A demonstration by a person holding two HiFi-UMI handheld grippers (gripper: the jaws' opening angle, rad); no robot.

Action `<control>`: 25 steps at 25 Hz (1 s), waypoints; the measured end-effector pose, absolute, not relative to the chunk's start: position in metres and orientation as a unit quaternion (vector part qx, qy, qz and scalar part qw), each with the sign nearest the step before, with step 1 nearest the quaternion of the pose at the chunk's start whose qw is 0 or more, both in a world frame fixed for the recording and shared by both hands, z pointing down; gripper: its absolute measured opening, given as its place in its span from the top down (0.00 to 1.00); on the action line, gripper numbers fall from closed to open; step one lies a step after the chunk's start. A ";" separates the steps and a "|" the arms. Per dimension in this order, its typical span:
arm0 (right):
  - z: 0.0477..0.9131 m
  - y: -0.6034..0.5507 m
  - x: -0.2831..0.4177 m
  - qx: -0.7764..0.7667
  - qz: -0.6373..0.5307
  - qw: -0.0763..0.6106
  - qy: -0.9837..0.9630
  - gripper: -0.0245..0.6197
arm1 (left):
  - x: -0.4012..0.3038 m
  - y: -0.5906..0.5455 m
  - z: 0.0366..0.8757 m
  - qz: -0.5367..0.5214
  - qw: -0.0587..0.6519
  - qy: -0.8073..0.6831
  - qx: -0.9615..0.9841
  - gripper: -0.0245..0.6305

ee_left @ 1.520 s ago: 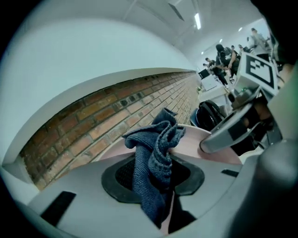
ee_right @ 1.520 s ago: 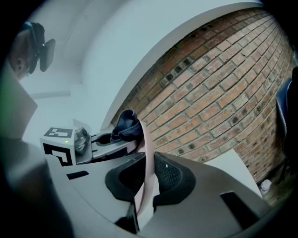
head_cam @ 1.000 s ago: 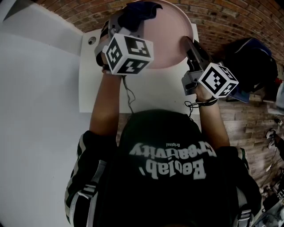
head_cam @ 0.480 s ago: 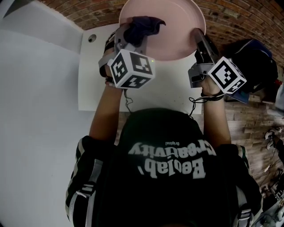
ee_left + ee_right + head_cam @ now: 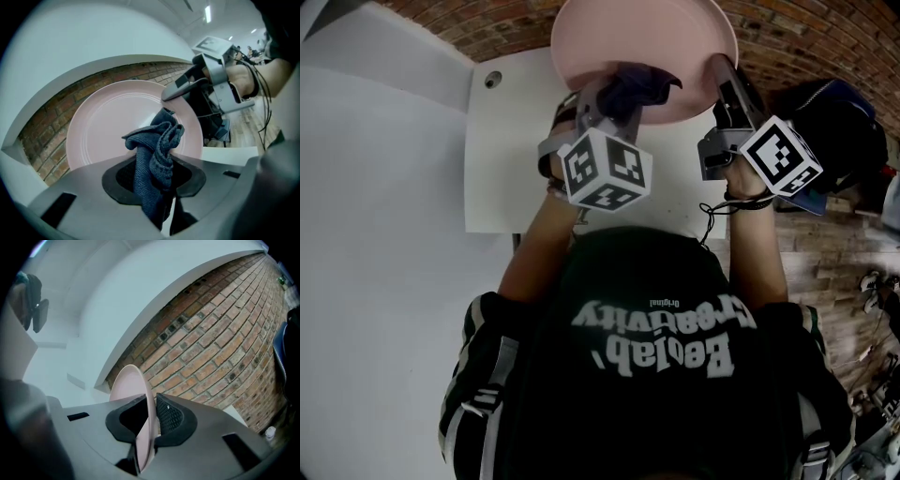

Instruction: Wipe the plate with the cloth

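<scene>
Cloth [image 5: 157,150] pinched in L hand-held gripper [image 5: 154,183] on plate [image 5: 101,129], R hand-held gripper [image 5: 147,427] clamps its rim

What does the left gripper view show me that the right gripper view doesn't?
Only the left gripper view: the plate face-on, the blue cloth clamped in the left gripper in front of it, and the right gripper on the plate's rim. Only the right gripper view: that rim edge-on, pinched between the right gripper's jaws. Both: the pink plate and the brick wall.
</scene>
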State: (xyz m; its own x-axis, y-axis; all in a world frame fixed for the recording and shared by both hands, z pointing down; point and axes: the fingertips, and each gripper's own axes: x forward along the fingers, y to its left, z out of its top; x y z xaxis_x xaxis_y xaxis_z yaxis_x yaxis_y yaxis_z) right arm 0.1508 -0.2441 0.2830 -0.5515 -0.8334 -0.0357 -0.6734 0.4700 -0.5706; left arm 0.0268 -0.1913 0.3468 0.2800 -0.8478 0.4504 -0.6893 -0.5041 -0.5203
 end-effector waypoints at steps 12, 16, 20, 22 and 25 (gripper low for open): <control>0.296 -0.236 0.134 -0.431 -0.263 0.143 0.851 0.92 | 0.080 -0.188 0.354 -0.328 0.113 0.443 -0.827 0.76; 0.305 -0.230 0.126 -0.425 -0.270 0.133 0.854 0.92 | 0.072 -0.199 0.342 -0.314 0.114 0.460 -0.823 0.76; 0.311 -0.227 0.121 -0.422 -0.267 0.116 0.859 0.92 | 0.063 -0.212 0.329 -0.307 0.119 0.474 -0.816 0.76; 0.315 -0.224 0.119 -0.421 -0.269 0.109 0.859 0.92 | 0.058 -0.217 0.323 -0.305 0.122 0.481 -0.813 0.76; 0.319 -0.221 0.117 -0.418 -0.274 0.103 0.860 0.92 | 0.051 -0.225 0.312 -0.297 0.122 0.491 -0.810 0.76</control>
